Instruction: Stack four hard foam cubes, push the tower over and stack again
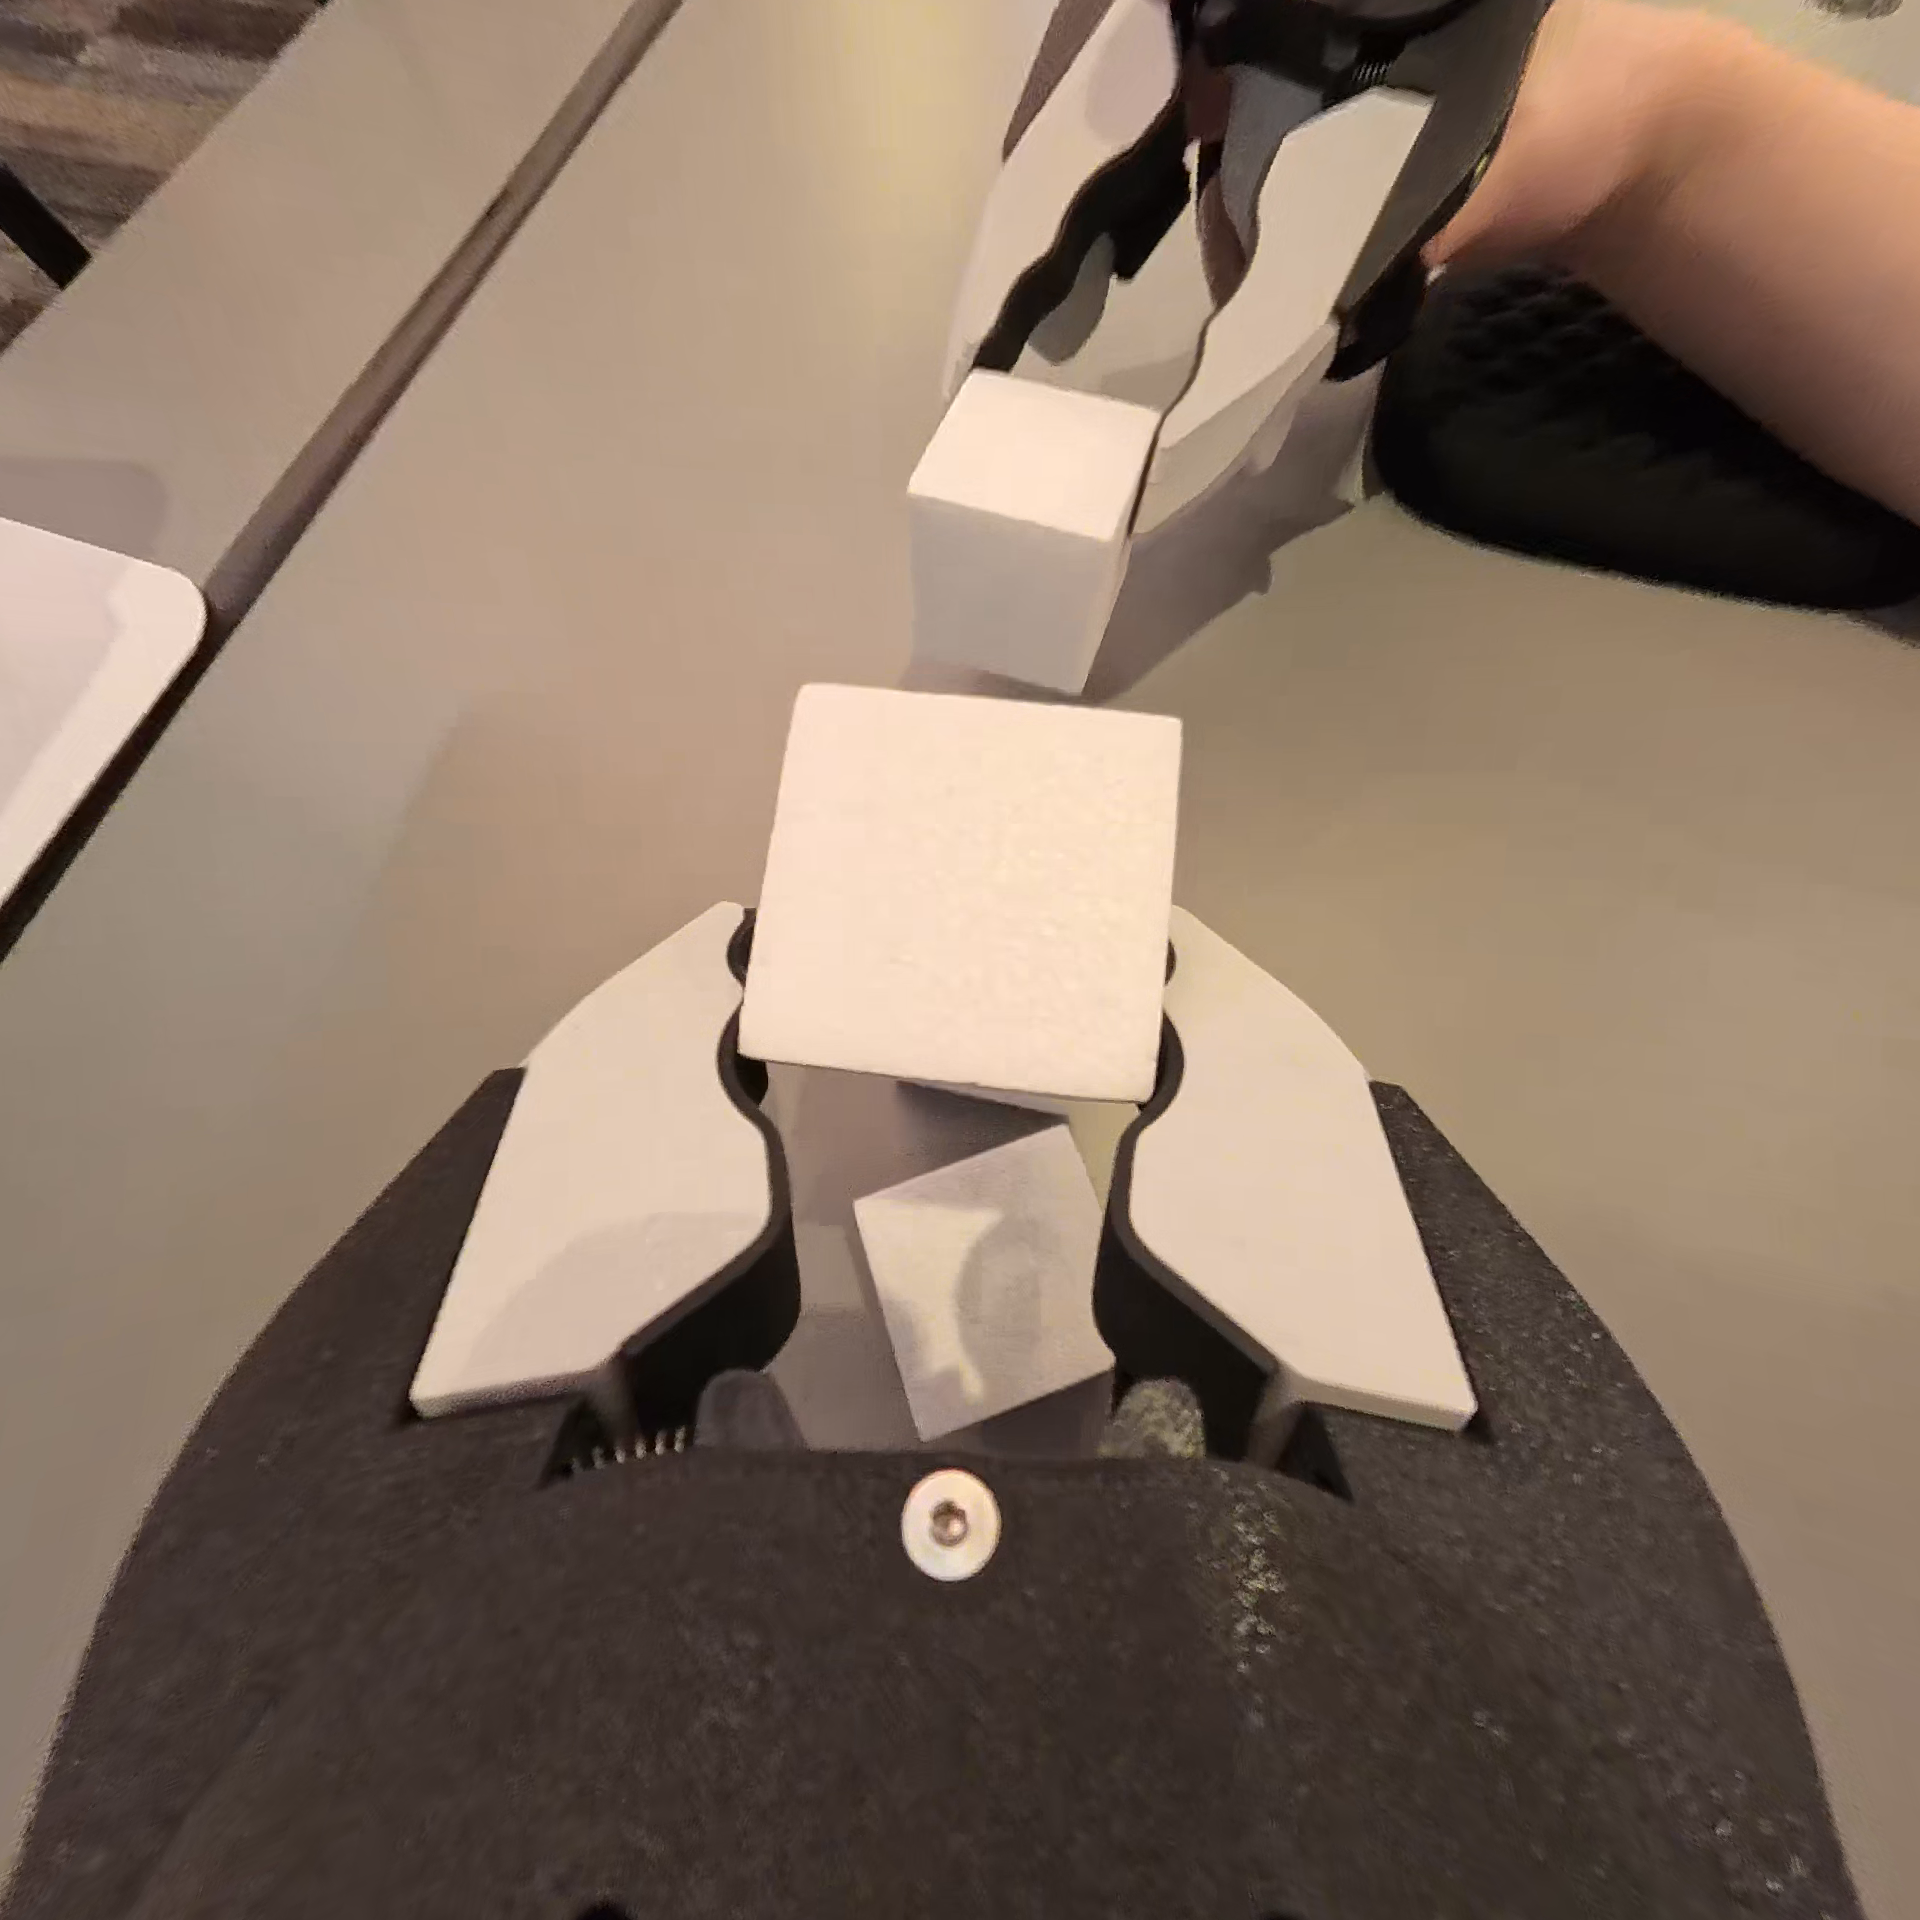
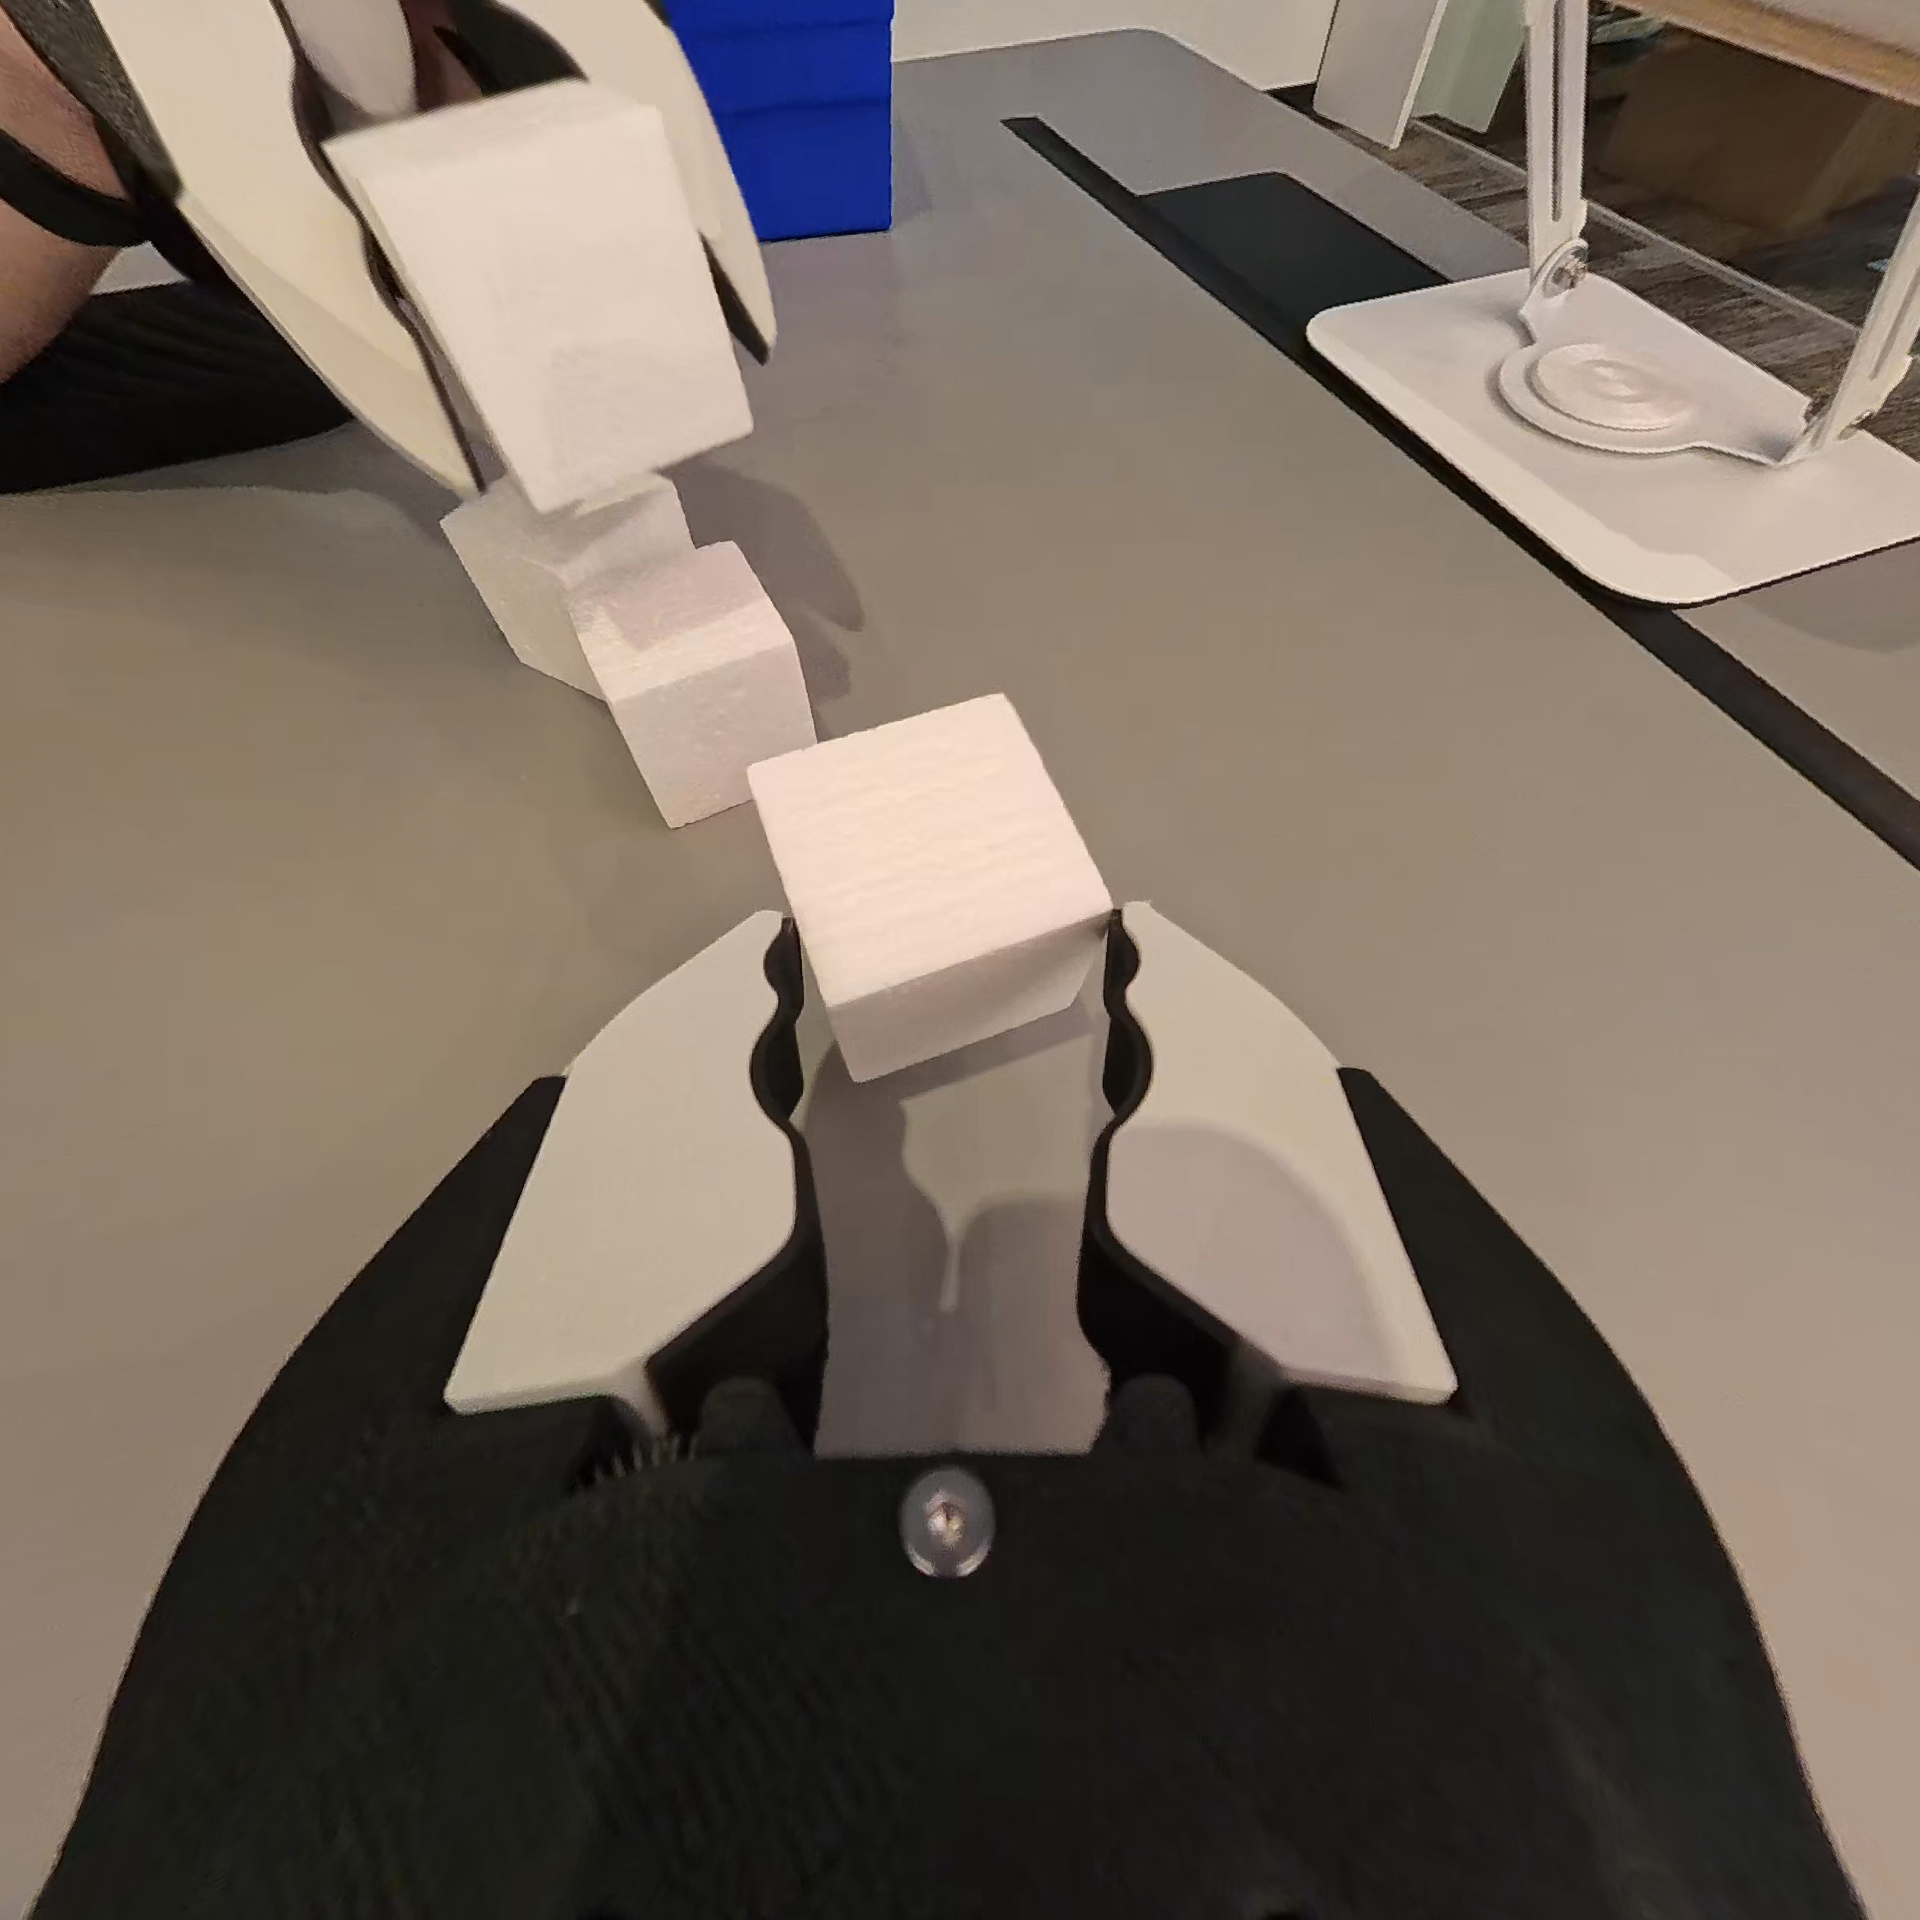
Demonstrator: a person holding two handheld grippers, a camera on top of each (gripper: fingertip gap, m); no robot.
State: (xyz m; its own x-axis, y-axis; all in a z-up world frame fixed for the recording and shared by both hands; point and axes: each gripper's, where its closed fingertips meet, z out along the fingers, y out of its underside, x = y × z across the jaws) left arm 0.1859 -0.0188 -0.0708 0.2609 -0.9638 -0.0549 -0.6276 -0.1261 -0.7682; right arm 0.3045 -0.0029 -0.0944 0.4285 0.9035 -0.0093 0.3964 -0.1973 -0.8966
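Four white foam cubes are on a grey table (image 2: 1351, 831). My left gripper (image 1: 956, 935) is shut on one cube (image 1: 961, 894) and holds it in the air, tilted. It also shows in the right wrist view (image 2: 613, 410) with its cube (image 2: 540, 301). Below it two cubes lie side by side on the table, one partly hidden (image 2: 499, 582), one nearer (image 2: 696, 696). One shows between my left fingers (image 1: 977, 1309). My right gripper (image 2: 951, 925) is shut on the fourth cube (image 2: 925, 883), which stands on the table. That gripper (image 1: 1060, 436) and cube (image 1: 1013, 561) show ahead in the left wrist view.
A white stand on a flat base (image 2: 1621, 468) is at the right, past a dark seam (image 2: 1351, 364) in the table. A blue box (image 2: 800, 125) stands at the far edge. A person's arm (image 1: 1662, 177) and dark clothing (image 1: 1621, 457) are behind the right gripper.
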